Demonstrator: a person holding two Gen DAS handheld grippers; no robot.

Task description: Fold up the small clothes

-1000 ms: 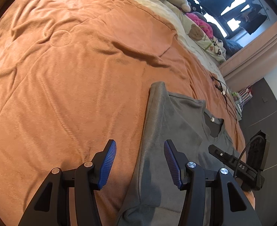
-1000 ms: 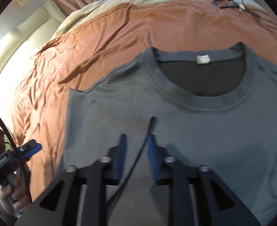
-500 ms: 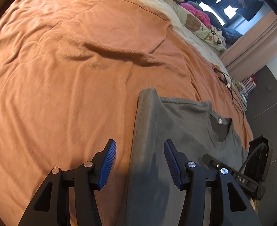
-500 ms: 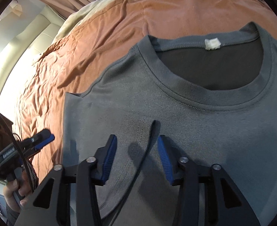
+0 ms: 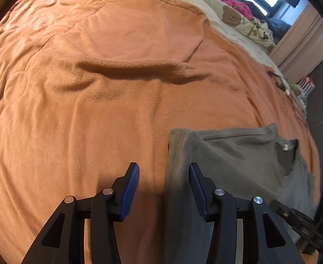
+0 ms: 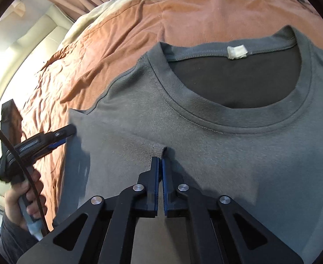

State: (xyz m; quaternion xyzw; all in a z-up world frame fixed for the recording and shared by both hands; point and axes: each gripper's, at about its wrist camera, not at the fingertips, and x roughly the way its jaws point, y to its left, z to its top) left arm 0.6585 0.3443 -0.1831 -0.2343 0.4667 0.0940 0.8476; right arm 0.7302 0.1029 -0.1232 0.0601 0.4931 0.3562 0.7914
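A grey T-shirt point(image 6: 205, 132) lies flat on the orange blanket point(image 5: 95, 110), collar and white label point(image 6: 237, 51) facing up. My right gripper point(image 6: 160, 159) is shut on a small pinched ridge of the shirt's front, below the collar. My left gripper point(image 5: 163, 173) hovers low over the shirt's point(image 5: 238, 165) folded side edge. That edge lies between its blue pads, close to the right one, and the jaws are closing without pressing on it. In the right wrist view the left gripper point(image 6: 70, 131) sits at the shirt's left edge, held by a hand point(image 6: 29, 189).
The blanket has a long raised wrinkle point(image 5: 135, 70) beyond the shirt. Cream bedding with soft toys point(image 5: 231, 17) and a loose cable point(image 5: 280, 81) lie at the far side. A padded cream headboard point(image 6: 40, 28) and curtains point(image 5: 304, 33) border the bed.
My right gripper's jaws closed and pinched up a fold of shirt fabric. My left gripper moved along the shirt's side edge toward its far corner and its jaws narrowed a little.
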